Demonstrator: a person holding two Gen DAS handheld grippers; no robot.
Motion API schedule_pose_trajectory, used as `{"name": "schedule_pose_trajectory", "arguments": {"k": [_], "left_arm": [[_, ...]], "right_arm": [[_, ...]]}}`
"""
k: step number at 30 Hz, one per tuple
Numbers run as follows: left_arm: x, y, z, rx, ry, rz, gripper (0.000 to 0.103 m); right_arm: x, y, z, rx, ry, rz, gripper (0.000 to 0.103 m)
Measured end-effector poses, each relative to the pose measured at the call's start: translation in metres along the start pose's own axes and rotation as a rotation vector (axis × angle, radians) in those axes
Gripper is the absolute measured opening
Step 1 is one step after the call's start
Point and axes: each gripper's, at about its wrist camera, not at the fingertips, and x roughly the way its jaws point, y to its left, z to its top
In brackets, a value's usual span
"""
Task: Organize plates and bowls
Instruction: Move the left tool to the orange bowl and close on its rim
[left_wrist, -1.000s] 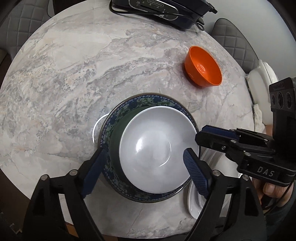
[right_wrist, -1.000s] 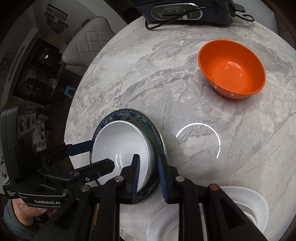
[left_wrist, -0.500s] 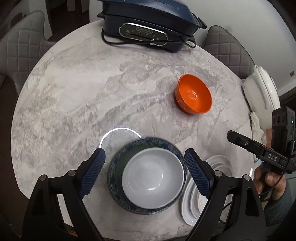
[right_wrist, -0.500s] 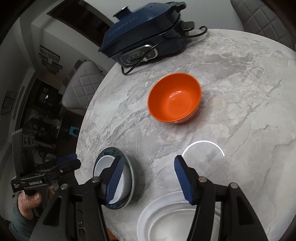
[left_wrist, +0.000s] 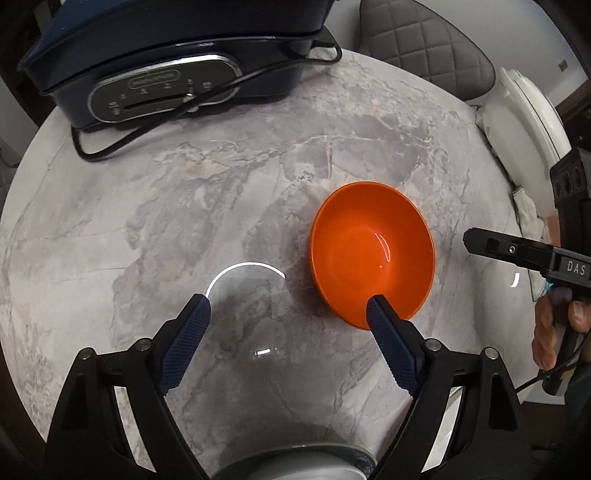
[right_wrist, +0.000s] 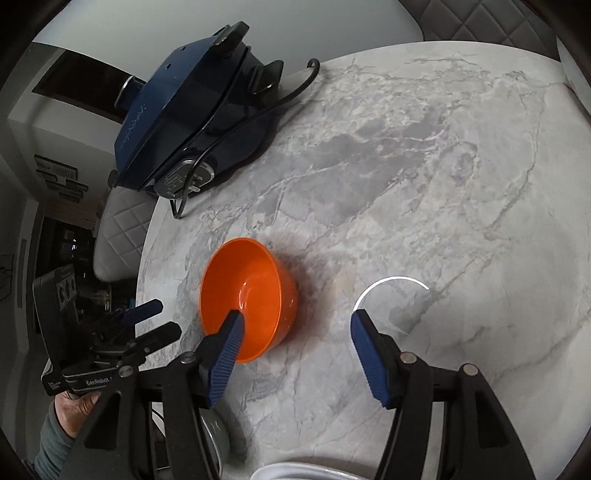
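Note:
An orange bowl (left_wrist: 371, 254) stands upright on the round marble table (left_wrist: 184, 206). My left gripper (left_wrist: 288, 302) hovers just short of it, open and empty; its right fingertip (left_wrist: 380, 314) overlaps the bowl's near rim in the view. From the other side, my right gripper (right_wrist: 297, 317) is open with its jaws still opening. Its left fingertip (right_wrist: 231, 332) lies over the orange bowl (right_wrist: 247, 299), and nothing is pressed between the pads. The white bowl on the blue patterned plate (left_wrist: 295, 469) shows only at the bottom edge. The left gripper (right_wrist: 164, 318) appears left of the bowl.
A dark blue electric cooker (left_wrist: 166, 55) with a black cord (left_wrist: 110, 147) takes up the table's far side. White plates (right_wrist: 295, 474) lie at the near edge. A white appliance (left_wrist: 524, 110) and quilted chairs (left_wrist: 424, 48) stand around the table. A hand (left_wrist: 550, 332) holds the right gripper's body.
Both grippers moved away from the stacked white bowl and plate toward the orange bowl. The right gripper opened and let go of the white bowl's rim.

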Motion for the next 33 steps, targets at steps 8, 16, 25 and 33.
{"name": "schedule_pose_trajectory", "arguments": {"k": [8, 16, 25, 33], "left_arm": [[0.043, 0.002, 0.017, -0.021, 0.06, -0.054, 0.058], [0.055, -0.001, 0.024, -0.035, 0.06, -0.08, 0.058], [0.067, -0.006, 0.027, -0.02, 0.08, -0.066, 0.027], [0.072, -0.018, 0.029, 0.005, 0.078, -0.053, 0.009]], "right_arm": [[0.042, -0.002, 0.015, 0.044, 0.101, 0.042, 0.058], [0.056, -0.003, 0.018, 0.039, 0.13, 0.039, 0.054], [0.069, 0.011, 0.02, -0.025, 0.16, -0.014, 0.036], [0.074, 0.02, 0.022, -0.072, 0.169, -0.055, 0.015]]}}
